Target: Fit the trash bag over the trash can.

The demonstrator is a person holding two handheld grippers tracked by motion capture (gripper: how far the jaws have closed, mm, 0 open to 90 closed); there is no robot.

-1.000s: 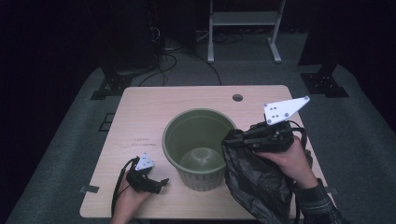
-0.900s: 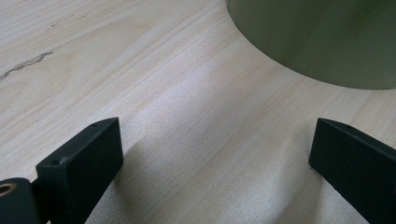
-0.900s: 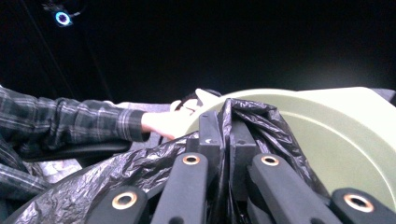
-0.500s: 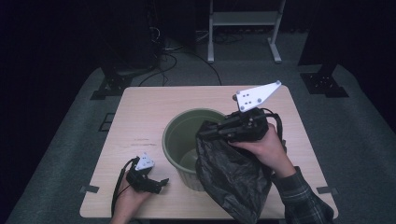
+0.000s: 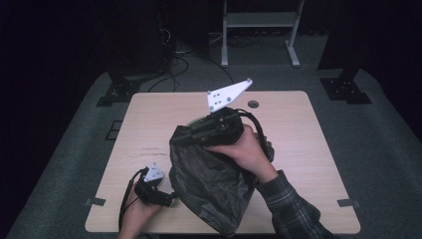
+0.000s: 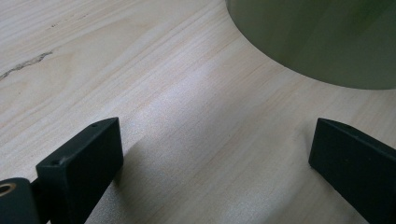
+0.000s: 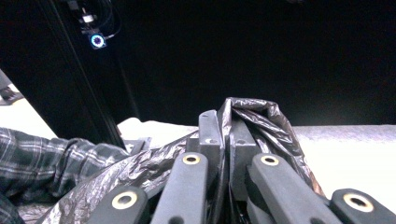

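Two grippers: right gripper (image 5: 181, 137) fingers clamped on black bag (image 5: 209, 184) (bin (image 6: 317, 37) beneath), left gripper (image 6: 215, 158) fingers apart.

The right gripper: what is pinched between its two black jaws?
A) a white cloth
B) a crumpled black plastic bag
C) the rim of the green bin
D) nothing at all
B: in the right gripper view the right gripper has its jaws pressed together on a fold of the black plastic bag, which hangs from it in the high view.
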